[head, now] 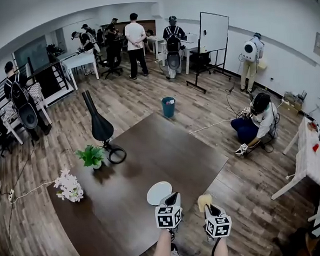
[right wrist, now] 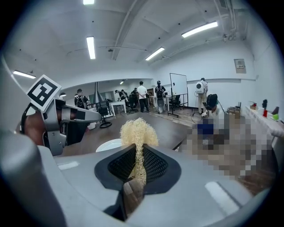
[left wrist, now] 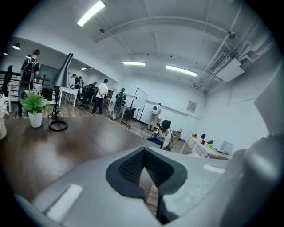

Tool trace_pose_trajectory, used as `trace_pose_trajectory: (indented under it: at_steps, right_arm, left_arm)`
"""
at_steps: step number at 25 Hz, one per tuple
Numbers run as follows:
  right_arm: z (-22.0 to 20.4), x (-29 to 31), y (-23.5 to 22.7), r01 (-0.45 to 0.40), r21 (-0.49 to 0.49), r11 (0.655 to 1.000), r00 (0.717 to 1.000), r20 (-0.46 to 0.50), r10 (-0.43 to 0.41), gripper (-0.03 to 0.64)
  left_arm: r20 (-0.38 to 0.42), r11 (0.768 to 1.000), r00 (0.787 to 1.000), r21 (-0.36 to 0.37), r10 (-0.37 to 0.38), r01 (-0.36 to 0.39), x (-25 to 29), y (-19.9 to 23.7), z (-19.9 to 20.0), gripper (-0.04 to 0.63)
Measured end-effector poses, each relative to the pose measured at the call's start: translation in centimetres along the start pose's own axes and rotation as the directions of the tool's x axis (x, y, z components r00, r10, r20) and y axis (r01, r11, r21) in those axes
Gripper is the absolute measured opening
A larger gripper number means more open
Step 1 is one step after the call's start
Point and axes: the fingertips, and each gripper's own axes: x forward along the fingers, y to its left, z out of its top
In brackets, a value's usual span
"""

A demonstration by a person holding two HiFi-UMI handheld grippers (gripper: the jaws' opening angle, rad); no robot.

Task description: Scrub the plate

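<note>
A white plate lies on the dark brown table near its front corner. In the right gripper view the plate shows low at the left, beyond the jaws. My left gripper hovers at the plate's right edge. Its jaws are shut with nothing between them. To its right, my right gripper is shut on a pale yellow fibrous scrubber. The scrubber sticks up from between the pads. The left gripper shows at the left of the right gripper view.
On the table stand a small potted plant, white flowers and a black lamp. Past the table's right edge a person sits on the floor. A blue bin stands behind the table, and a white table at the right.
</note>
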Motion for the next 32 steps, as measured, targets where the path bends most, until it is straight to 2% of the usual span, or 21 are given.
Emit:
trace_pose_trajectory:
  at_steps: [7, 12, 16, 24, 30, 32]
  right_arm:
    - [0.9, 3.0, 1.2, -0.048, 0.009, 0.999, 0.999, 0.01, 0.048, 0.067]
    - [0.8, 5.5, 3.2, -0.102, 0.007, 0.995, 0.995, -0.013, 0.102, 0.067]
    - [0.7, 7.8, 5.2, -0.159, -0.054, 0.986, 0.987, -0.035, 0.157, 0.067]
    - [4.1, 12.2, 6.4, -0.243, -0.161, 0.957, 0.97, -0.065, 0.235, 0.067]
    - [3.8, 16.9, 6.2, -0.302, -0.227, 0.926, 0.95, -0.15, 0.273, 0.067]
    - [3.6, 18.4, 6.2, -0.322, -0.255, 0.912, 0.941, -0.195, 0.277, 0.067]
  left_arm:
    - [-0.002, 0.995, 0.995, -0.002, 0.099, -0.099, -1.6, 4.6, -0.3, 0.0]
    - [-0.014, 0.983, 0.983, -0.013, 0.185, -0.185, -3.5, 8.1, -0.6, 0.0]
    - [-0.007, 0.969, 0.97, -0.045, 0.242, -0.242, -3.7, 10.6, -1.2, 0.0]
    - [0.025, 0.95, 0.954, -0.094, 0.3, -0.296, -1.0, 12.8, 1.1, 0.0]
    - [0.001, 0.924, 0.935, -0.154, 0.354, -0.35, 1.9, 15.8, 0.5, 0.0]
    - [-0.019, 0.905, 0.921, -0.18, 0.39, -0.387, 1.9, 17.1, -0.3, 0.0]
